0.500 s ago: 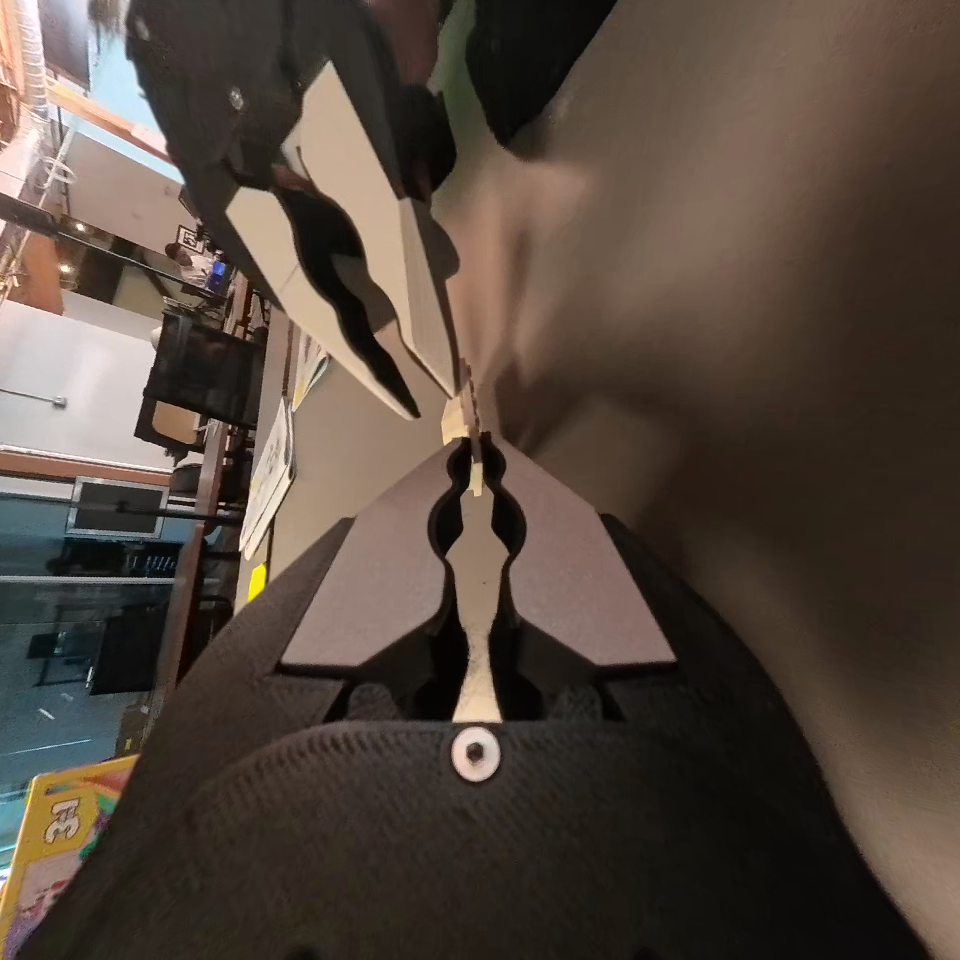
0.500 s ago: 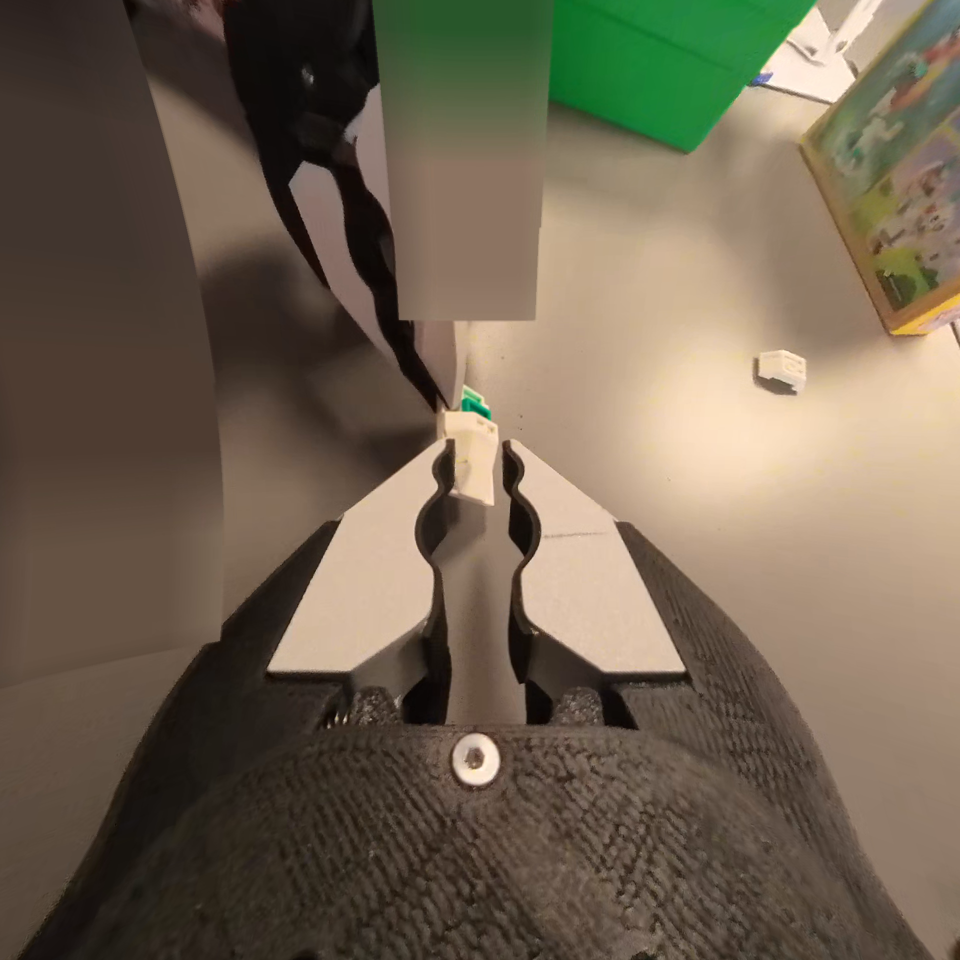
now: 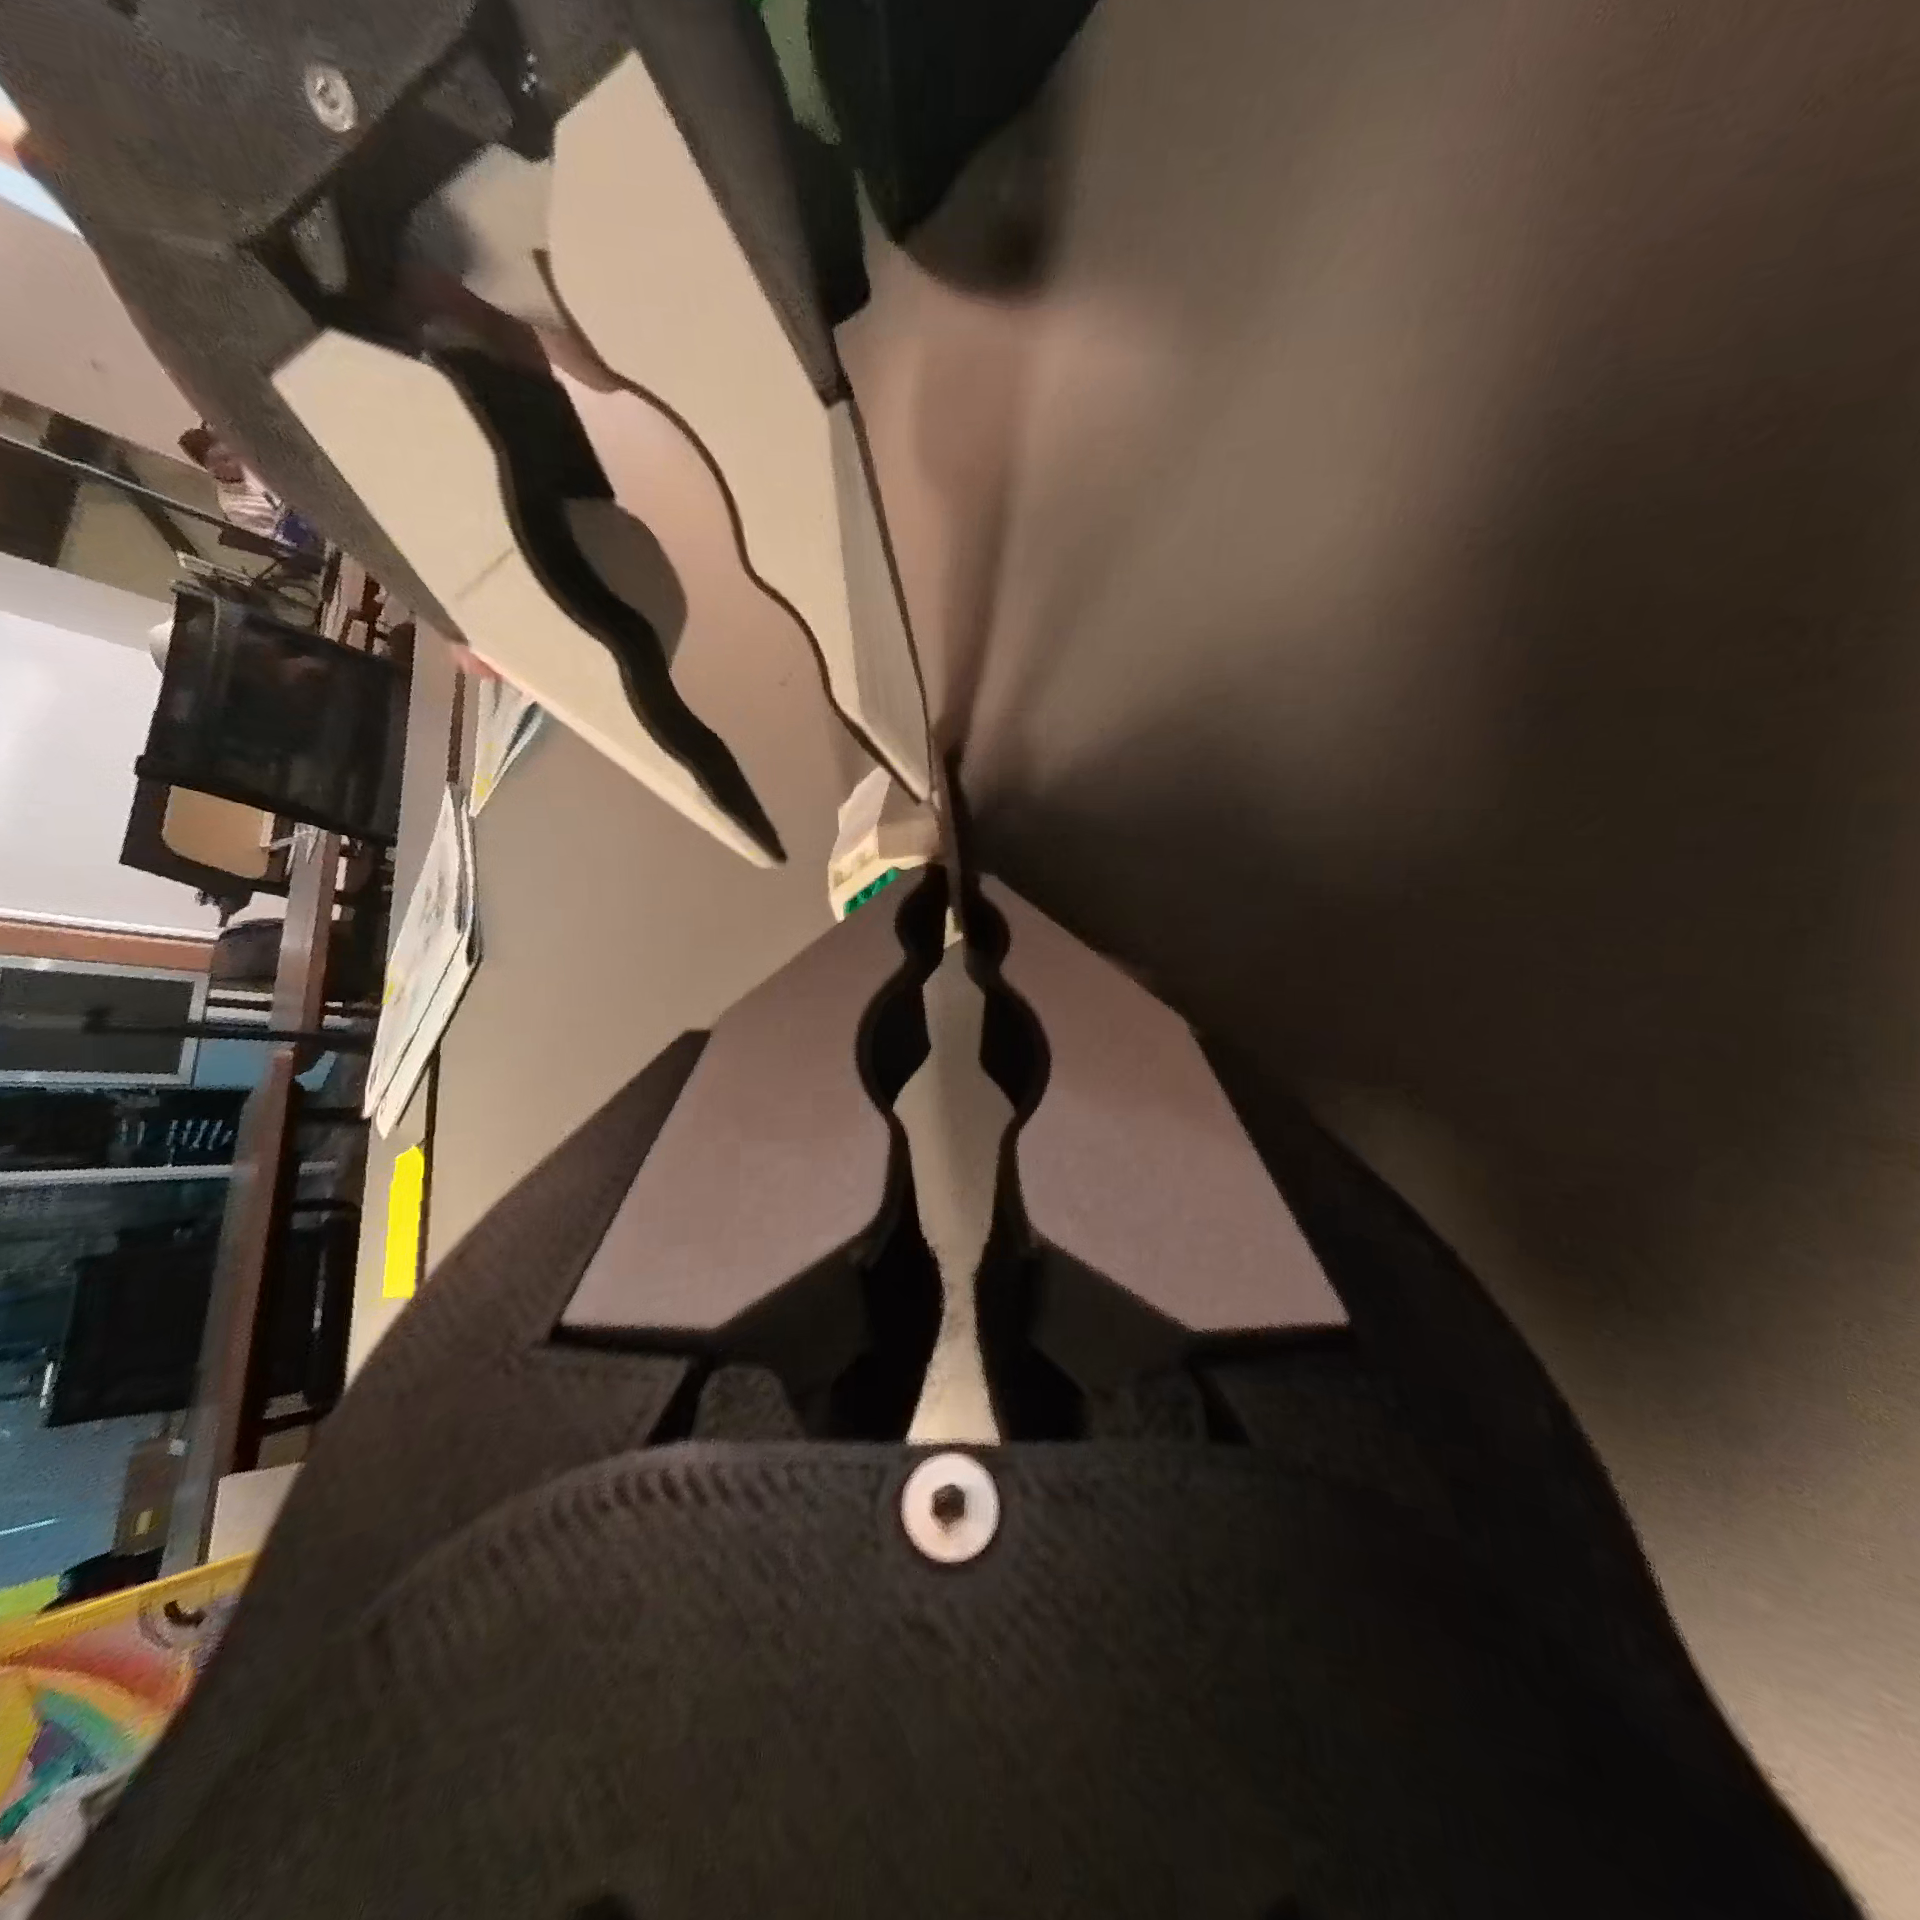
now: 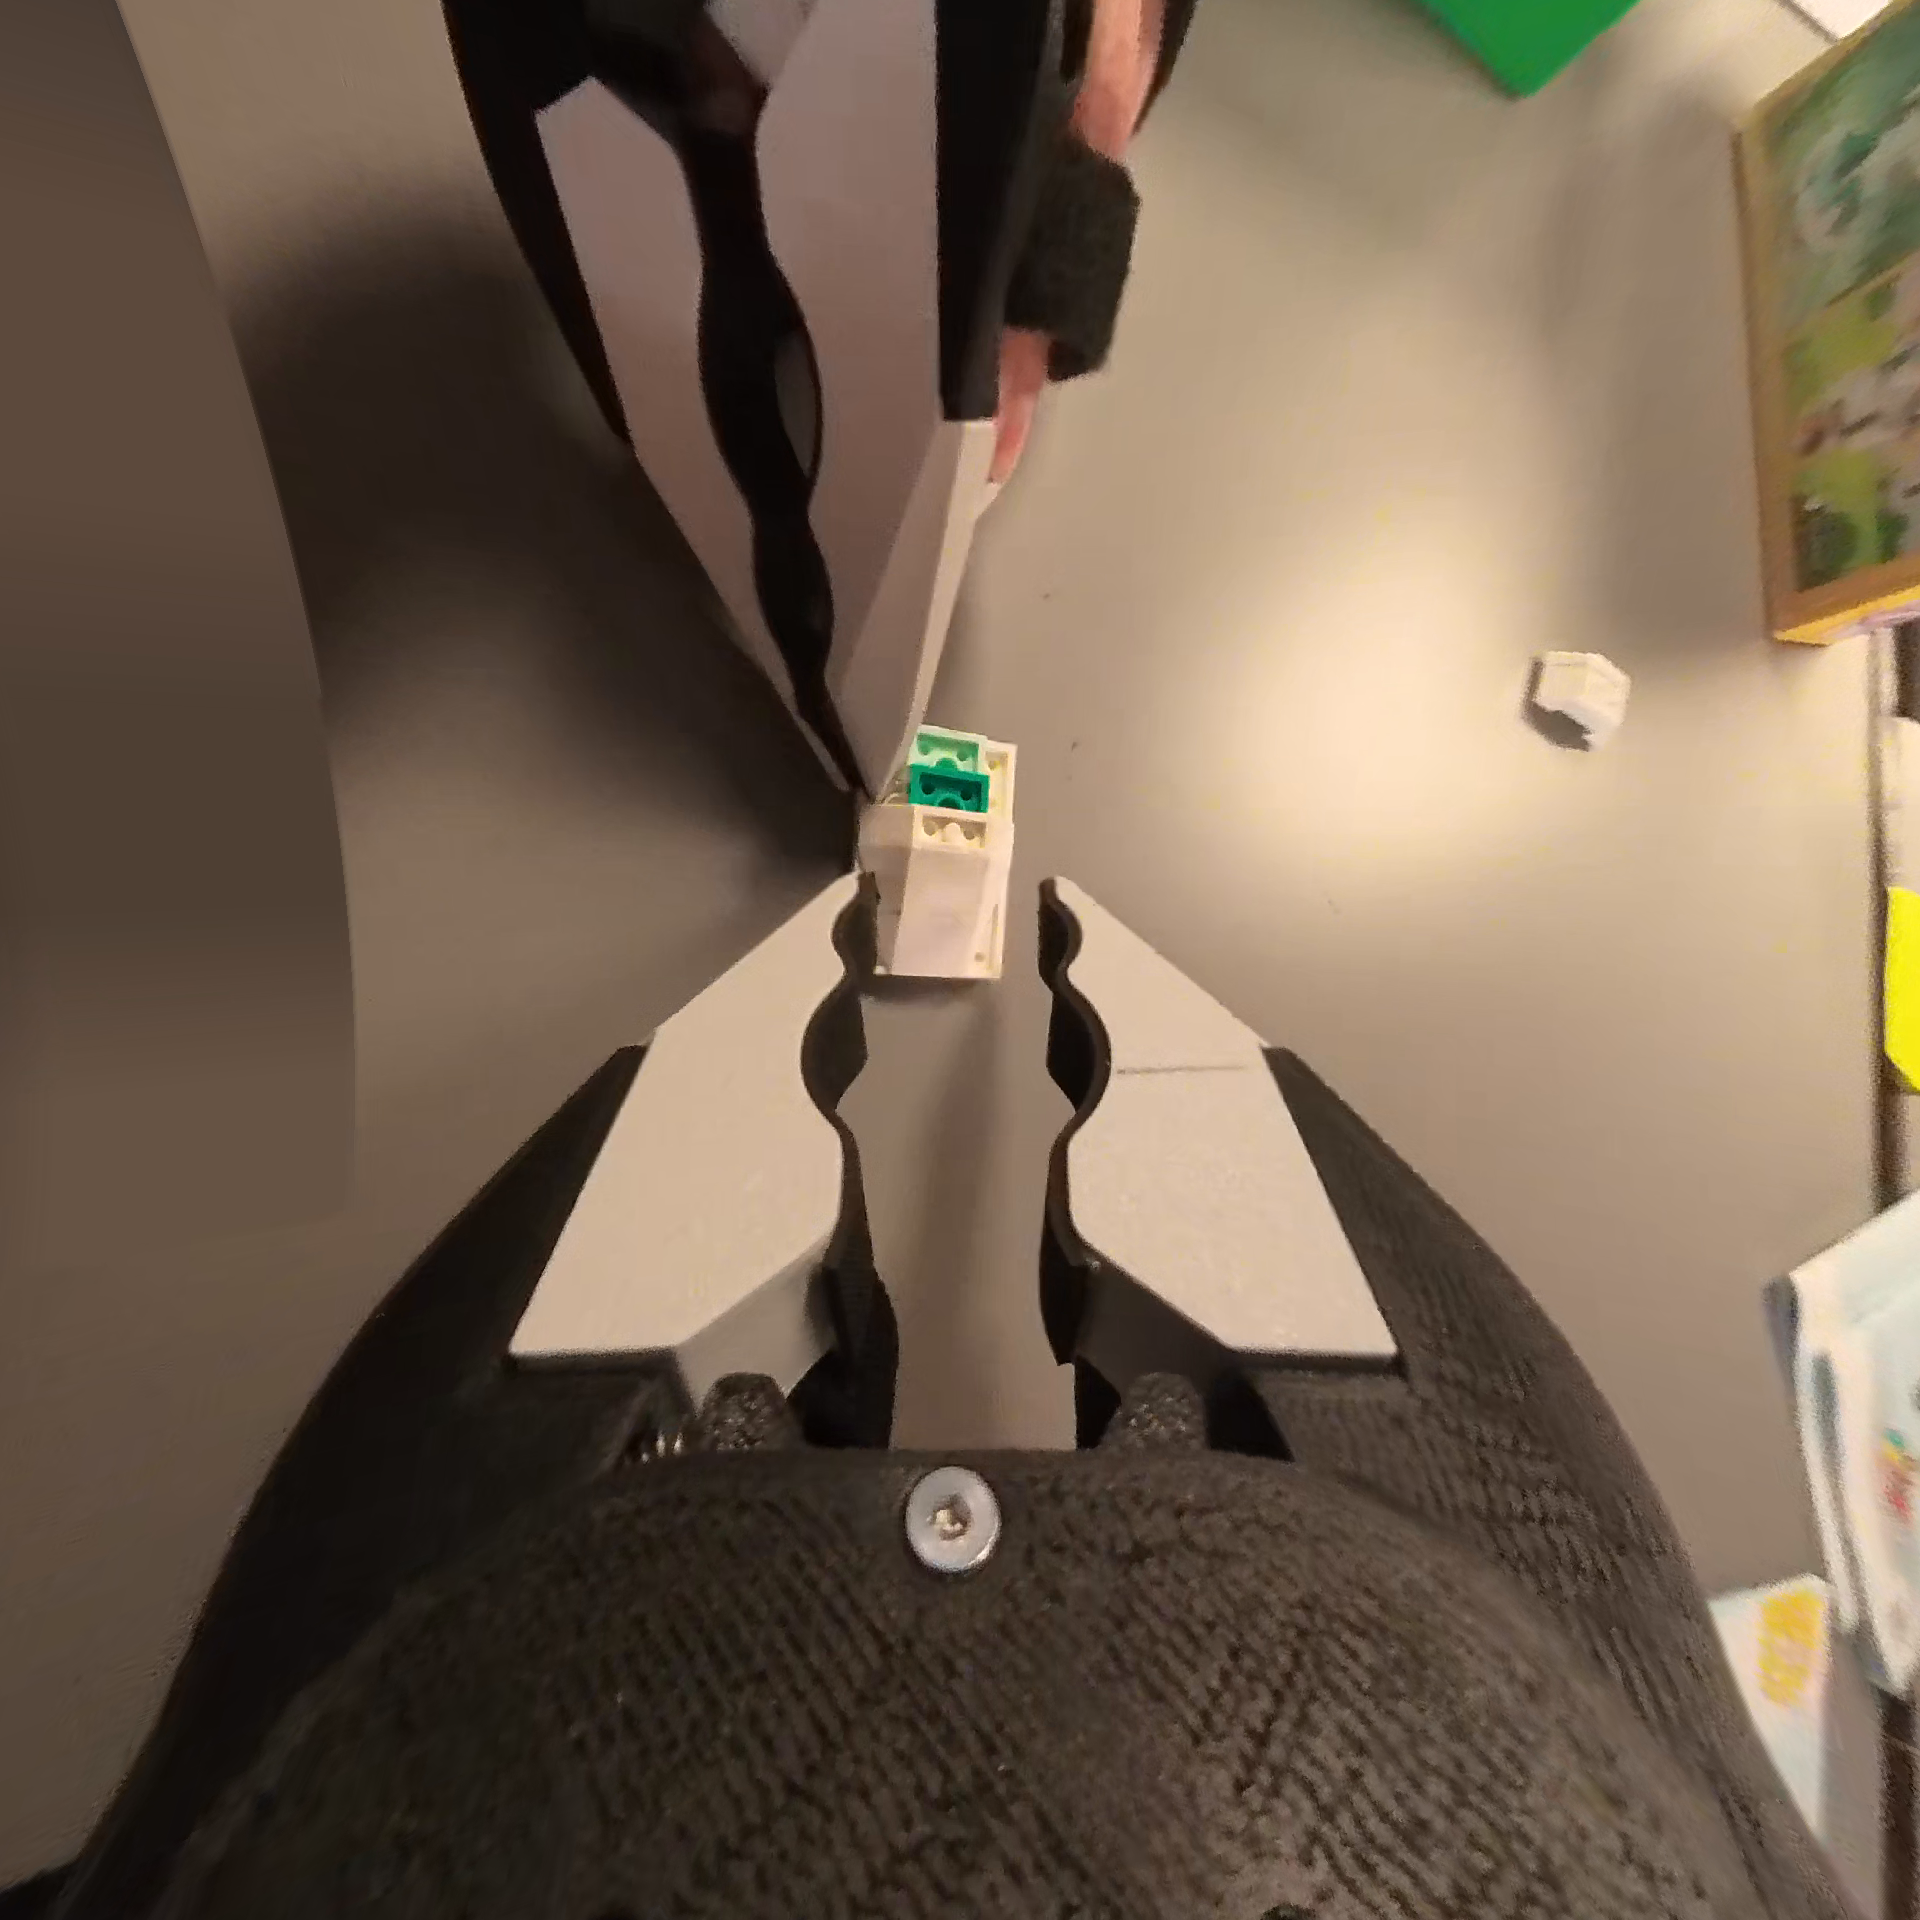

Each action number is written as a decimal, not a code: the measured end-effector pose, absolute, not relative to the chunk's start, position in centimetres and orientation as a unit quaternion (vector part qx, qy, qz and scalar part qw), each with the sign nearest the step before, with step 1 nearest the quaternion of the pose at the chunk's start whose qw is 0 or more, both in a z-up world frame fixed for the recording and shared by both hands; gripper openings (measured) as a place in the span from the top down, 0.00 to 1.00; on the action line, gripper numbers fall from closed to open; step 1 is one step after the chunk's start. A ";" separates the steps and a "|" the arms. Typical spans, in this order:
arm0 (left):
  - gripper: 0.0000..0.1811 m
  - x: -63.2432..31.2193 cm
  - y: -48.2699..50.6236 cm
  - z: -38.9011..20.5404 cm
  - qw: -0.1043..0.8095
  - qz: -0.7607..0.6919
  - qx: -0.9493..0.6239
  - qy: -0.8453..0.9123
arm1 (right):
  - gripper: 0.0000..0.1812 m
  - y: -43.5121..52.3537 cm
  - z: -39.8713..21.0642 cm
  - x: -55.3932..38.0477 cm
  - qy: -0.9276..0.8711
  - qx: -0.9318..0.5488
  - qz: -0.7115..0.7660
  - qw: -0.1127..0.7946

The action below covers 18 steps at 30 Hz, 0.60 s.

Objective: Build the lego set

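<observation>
White-and-green lego assembly [image 4: 940, 871] held above grey table [image 4: 1351, 935], pinched at far end by left gripper [image 4: 868, 781], fingers closed on it. Right gripper [image 4: 951, 894] spread wide around near end, gripping nothing. Loose white brick [image 4: 1574, 694] well right of assembly.

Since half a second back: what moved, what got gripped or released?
The right gripper opened wider, so its jaws now stand clear of the white-and-green lego assembly, and the two grippers drew closer. The left gripper stays shut on the assembly's edge. The loose white brick still lies on the table.
</observation>
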State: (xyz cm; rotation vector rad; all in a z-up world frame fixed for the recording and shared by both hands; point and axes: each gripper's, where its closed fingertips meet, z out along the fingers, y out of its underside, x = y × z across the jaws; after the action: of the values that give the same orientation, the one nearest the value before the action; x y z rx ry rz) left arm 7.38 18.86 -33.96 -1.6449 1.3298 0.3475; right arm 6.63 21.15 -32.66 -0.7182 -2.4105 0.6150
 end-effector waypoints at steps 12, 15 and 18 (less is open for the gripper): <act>0.99 7.7 19.0 -33.7 0.492 0.106 -0.690 0.521 | 0.85 23.7 -28.8 3.6 -0.826 -0.281 0.221 0.435; 0.99 7.7 19.1 -33.4 0.504 0.107 -0.684 0.517 | 0.80 21.8 -30.9 5.1 -0.844 -0.301 0.308 0.321; 0.99 7.8 18.9 -33.1 0.518 0.123 -0.661 0.529 | 0.76 20.9 -31.1 6.7 -0.823 -0.340 0.409 0.199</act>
State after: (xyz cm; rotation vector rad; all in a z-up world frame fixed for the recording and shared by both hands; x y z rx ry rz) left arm 7.77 18.89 -33.08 -1.5863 1.2705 0.2946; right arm 6.72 20.88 -31.06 -0.9509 -2.3012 1.1452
